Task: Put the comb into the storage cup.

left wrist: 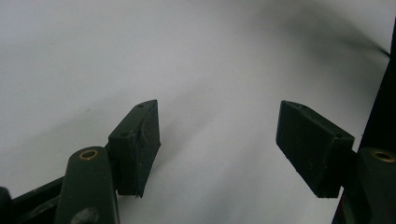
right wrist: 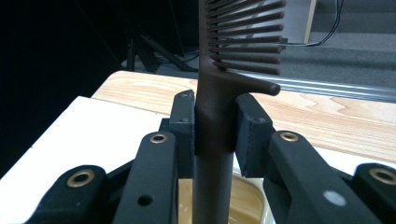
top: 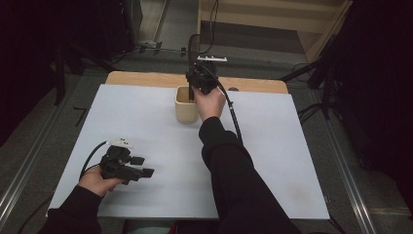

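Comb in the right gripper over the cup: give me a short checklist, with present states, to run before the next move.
1. Grip: right gripper shut on the comb, pads on both sides of its handle: ok.
2. Comb upright, teeth end up, handle end pointing down into the cup: ok.
3. Cup upright on the white sheet: ok.
4. Handle end clear of the cup's bottom: cannot tell, hidden by the jaws.
5. Left gripper open, nothing between its pads, well away from the cup: ok.
6. Cup free of other items: cannot tell.
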### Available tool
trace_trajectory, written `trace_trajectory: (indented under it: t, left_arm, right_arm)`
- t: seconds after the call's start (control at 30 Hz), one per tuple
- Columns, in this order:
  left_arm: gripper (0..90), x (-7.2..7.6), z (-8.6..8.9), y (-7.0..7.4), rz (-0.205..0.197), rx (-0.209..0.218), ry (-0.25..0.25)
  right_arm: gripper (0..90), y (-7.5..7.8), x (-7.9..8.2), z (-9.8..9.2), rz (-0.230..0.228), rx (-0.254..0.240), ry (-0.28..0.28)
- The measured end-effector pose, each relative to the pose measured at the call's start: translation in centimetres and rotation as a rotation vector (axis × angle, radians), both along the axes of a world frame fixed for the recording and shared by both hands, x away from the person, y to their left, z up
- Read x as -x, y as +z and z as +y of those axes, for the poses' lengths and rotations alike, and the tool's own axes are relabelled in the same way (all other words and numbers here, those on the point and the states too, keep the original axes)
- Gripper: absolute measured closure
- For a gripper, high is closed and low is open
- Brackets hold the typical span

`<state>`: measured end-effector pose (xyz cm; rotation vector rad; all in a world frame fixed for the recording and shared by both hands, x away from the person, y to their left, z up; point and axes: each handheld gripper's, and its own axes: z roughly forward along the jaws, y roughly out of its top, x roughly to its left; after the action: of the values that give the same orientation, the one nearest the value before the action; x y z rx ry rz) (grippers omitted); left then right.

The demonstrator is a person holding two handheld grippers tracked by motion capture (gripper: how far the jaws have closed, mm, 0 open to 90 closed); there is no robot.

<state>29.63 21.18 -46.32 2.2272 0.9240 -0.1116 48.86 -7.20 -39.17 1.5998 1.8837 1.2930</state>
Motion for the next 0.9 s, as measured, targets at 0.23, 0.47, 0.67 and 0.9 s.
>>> trace_trajectory:
  t: [0.23, 0.47, 0.67, 0.9]
  left_arm:
    - [31.1, 0.0, 0.0, 0.0, 0.001, 0.002, 0.001]
    - [31.0, 0.1, 0.1, 0.1, -0.002, -0.001, -0.003]
    - [31.0, 0.1, 0.1, 0.1, -0.002, 0.001, -0.002]
    - [31.1, 0.1, 0.2, 0.1, 0.0, -0.004, 0.0]
  right_arm:
    - [69.9, -0.4, 0.1, -0.1, 0.001, 0.002, -0.009]
    - [69.9, -1.1, 0.3, 0.2, 0.008, 0.007, -0.003]
    - [69.9, -2.0, 0.4, 0.5, 0.025, 0.028, 0.005]
    - [69.9, -2.7, 0.6, 0.6, 0.027, 0.022, 0.007]
